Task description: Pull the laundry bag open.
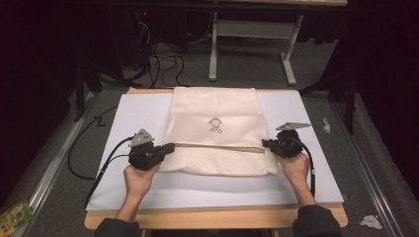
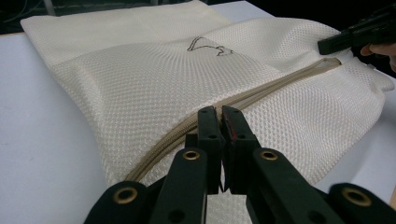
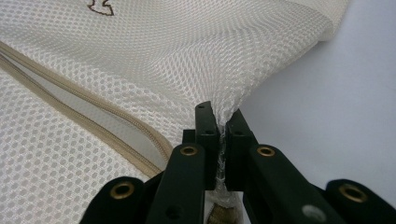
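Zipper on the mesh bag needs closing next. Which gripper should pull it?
Probably left. The left gripper sits shut at the zipper line's end, while the right gripper pinches the mesh bag edge, anchoring it. No slider is visible.

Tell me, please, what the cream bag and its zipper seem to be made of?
The bag looks like soft synthetic mesh, matte cream: small regular holes show across it. The zipper looks like tan woven tape with fine, probably plastic teeth; its exact material stays uncertain.
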Demonstrator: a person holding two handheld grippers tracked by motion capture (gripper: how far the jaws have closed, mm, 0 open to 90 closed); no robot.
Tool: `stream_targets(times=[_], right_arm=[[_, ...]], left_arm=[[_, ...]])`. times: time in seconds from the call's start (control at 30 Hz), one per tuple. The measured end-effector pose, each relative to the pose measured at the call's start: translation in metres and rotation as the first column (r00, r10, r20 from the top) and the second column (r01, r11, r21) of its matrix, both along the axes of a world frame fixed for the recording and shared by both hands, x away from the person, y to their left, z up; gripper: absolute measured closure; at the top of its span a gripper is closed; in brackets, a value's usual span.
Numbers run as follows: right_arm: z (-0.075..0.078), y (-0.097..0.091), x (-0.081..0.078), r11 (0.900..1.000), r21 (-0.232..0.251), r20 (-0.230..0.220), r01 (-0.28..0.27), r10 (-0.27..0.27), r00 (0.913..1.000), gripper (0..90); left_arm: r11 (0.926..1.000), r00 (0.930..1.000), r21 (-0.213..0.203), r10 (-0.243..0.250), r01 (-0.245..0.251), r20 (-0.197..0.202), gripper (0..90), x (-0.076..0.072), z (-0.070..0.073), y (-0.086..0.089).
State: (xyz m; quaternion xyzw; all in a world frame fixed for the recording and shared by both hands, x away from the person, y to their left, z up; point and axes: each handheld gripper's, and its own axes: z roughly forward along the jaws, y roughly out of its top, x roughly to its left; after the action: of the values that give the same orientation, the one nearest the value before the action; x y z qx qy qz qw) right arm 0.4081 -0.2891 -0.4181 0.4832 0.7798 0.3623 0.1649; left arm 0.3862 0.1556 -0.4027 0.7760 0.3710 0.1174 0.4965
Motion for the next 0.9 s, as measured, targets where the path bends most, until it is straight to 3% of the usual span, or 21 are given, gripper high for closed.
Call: stream_targets(times=[0.17, 0.3, 0.9], right_arm=[[0.000, -0.005, 0.001, 0.9998, -0.020, 0.002, 0.004, -0.004, 1.0000, 88.6], [0.001, -0.011, 0.000, 0.9998, -0.005, -0.002, 0.017, -0.017, 0.9999, 88.6], [0.005, -0.006, 0.004, 0.9997, -0.023, 0.020, 0.002, -0.001, 0.9998, 88.6]], left_arm=[[0.9999, 1.0000, 0.011, 0.006, -0.006, 0.002, 87.7, -0.002, 0.000, 0.000], [0.9998, 0.9999, 0.007, 0.016, -0.016, 0.000, 87.7, -0.003, 0.001, 0.004], [0.9978, 0.9978, 0.005, 0.066, -0.066, -0.011, 87.7, -0.006, -0.007, 0.025]])
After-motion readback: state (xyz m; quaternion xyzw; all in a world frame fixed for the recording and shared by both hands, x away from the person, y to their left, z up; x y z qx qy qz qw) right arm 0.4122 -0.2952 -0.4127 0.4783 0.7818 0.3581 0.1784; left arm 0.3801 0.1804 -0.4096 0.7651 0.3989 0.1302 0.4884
